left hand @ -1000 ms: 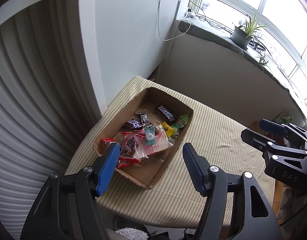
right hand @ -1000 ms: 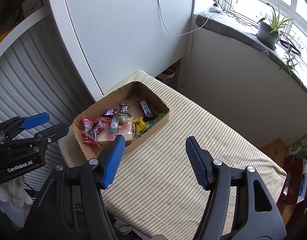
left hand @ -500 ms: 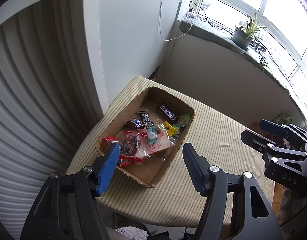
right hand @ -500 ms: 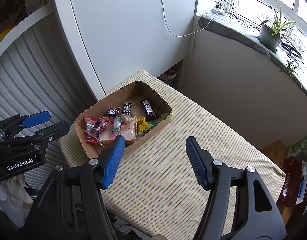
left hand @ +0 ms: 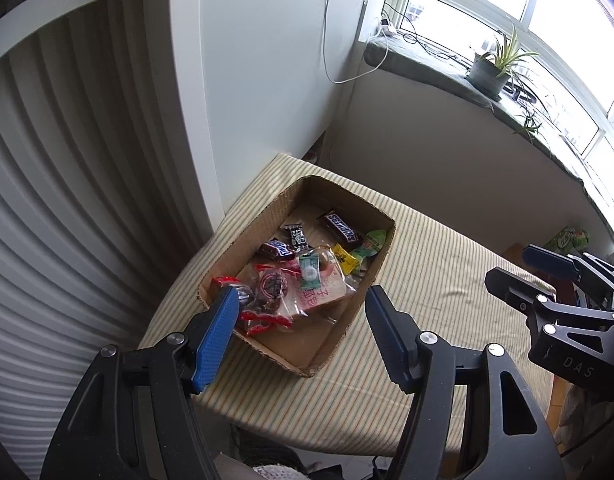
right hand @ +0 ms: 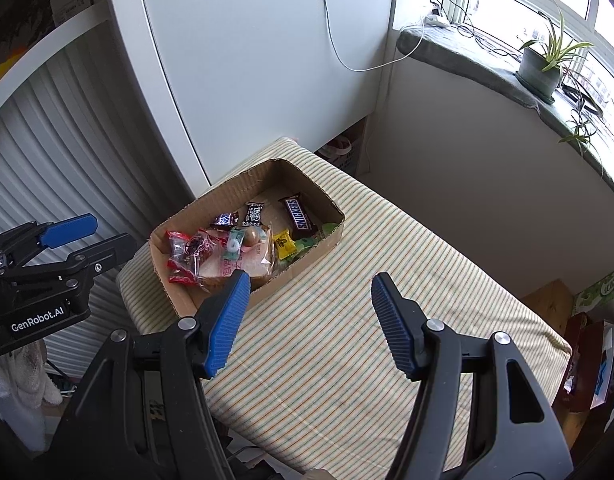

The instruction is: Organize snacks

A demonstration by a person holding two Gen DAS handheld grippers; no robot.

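Observation:
A shallow cardboard box [left hand: 371,276] [right hand: 327,242] sits on the left part of a striped table [left hand: 439,280] [right hand: 347,320]. It holds several wrapped snacks: a Snickers bar [left hand: 341,231] [right hand: 299,214], a yellow candy [left hand: 344,259] [right hand: 283,244], red-wrapped sweets [left hand: 267,286] [right hand: 183,254] and a bagged bread [left hand: 321,292] [right hand: 243,264]. My left gripper [left hand: 301,310] hovers open above the box's near end, holding nothing. My right gripper [right hand: 309,290] hangs open over the cloth to the right of the box, also holding nothing. Each gripper shows at the edge of the other's view.
A white cabinet [right hand: 247,60] and a ribbed shutter [left hand: 67,180] stand behind and left of the table. A windowsill with a potted plant [right hand: 541,66] and cables runs at the right. A green packet [right hand: 599,292] lies past the table's right end.
The box has shifted slightly in both views; both grippers keep the same opening and nothing was picked up.

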